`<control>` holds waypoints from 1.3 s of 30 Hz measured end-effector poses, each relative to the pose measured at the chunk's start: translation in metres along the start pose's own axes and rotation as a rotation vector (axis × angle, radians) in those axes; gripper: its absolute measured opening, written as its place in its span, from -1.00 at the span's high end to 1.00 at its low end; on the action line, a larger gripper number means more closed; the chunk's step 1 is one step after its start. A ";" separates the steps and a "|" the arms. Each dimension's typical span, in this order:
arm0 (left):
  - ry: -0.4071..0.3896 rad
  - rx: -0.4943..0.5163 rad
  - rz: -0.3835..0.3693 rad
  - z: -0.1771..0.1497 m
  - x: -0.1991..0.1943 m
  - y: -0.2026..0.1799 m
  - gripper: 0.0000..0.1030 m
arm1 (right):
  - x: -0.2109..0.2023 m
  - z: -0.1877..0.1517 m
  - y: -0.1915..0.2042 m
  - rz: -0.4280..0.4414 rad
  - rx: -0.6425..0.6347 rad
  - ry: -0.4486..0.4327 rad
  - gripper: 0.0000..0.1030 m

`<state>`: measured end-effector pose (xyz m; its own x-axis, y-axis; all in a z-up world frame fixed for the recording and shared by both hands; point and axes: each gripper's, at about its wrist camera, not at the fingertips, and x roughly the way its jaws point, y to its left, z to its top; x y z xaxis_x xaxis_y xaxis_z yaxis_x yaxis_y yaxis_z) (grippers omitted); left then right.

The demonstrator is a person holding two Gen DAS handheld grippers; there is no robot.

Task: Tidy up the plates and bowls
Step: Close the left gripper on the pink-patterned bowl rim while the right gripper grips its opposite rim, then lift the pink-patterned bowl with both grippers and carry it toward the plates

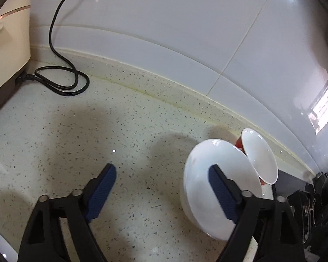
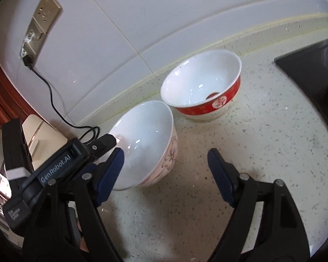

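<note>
Two bowls stand on the speckled counter near the wall. The closer one is a white bowl with a pink flower pattern (image 2: 146, 139), also seen as the white bowl (image 1: 203, 187) in the left wrist view. Just behind it stands a red-banded bowl (image 2: 201, 87), whose red-banded bowl rim (image 1: 260, 155) shows there too. My left gripper (image 1: 161, 167) is open, its right finger over the floral bowl's edge and nothing pressed. My right gripper (image 2: 165, 152) is open too. Its left finger is at the bowl's near side, and part of the bowl's wall lies between the fingers, untouched.
A cream appliance (image 1: 6, 43) stands at the far left, and its black power cord (image 1: 61, 85) coils on the counter and runs up to a wall socket (image 2: 41, 21). A black cooktop (image 2: 306, 69) lies to the right. Tiled wall behind. The left tool's black housing (image 2: 61, 163) crowds the lower left.
</note>
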<state>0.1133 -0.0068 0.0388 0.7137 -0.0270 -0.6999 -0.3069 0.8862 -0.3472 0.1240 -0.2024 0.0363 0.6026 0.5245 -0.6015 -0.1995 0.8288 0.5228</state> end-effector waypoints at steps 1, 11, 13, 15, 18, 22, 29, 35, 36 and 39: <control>-0.003 0.004 0.003 0.000 0.001 0.000 -0.62 | 0.003 0.001 0.000 -0.001 0.007 0.012 -0.41; 0.058 -0.014 -0.109 -0.005 0.021 0.005 0.46 | 0.009 -0.005 0.018 -0.015 -0.072 0.026 0.19; 0.032 0.031 -0.117 -0.007 0.012 -0.006 0.79 | 0.006 -0.005 0.017 -0.019 -0.056 0.025 0.36; 0.018 0.053 -0.112 -0.009 0.009 -0.011 0.81 | 0.005 -0.005 0.009 -0.012 -0.027 0.033 0.45; 0.024 0.048 -0.116 -0.012 0.007 -0.011 0.81 | 0.003 -0.005 0.002 0.001 0.007 0.045 0.49; 0.019 0.053 -0.110 -0.014 0.002 -0.010 0.81 | -0.008 -0.007 0.001 0.021 0.008 0.053 0.50; -0.014 0.064 -0.091 -0.015 -0.023 -0.009 0.81 | -0.024 -0.008 0.008 0.052 -0.008 0.046 0.51; -0.017 0.049 -0.082 -0.019 -0.036 0.001 0.81 | -0.025 -0.011 0.018 0.066 -0.020 0.066 0.51; -0.025 0.050 -0.078 -0.020 -0.040 0.003 0.81 | -0.025 -0.012 0.020 0.069 -0.026 0.066 0.51; -0.057 0.062 -0.066 -0.023 -0.052 0.005 0.81 | -0.028 -0.015 0.027 0.077 -0.053 0.062 0.51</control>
<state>0.0605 -0.0118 0.0592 0.7666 -0.0613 -0.6392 -0.2199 0.9102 -0.3510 0.0907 -0.1919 0.0582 0.5351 0.5968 -0.5978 -0.2853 0.7938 0.5371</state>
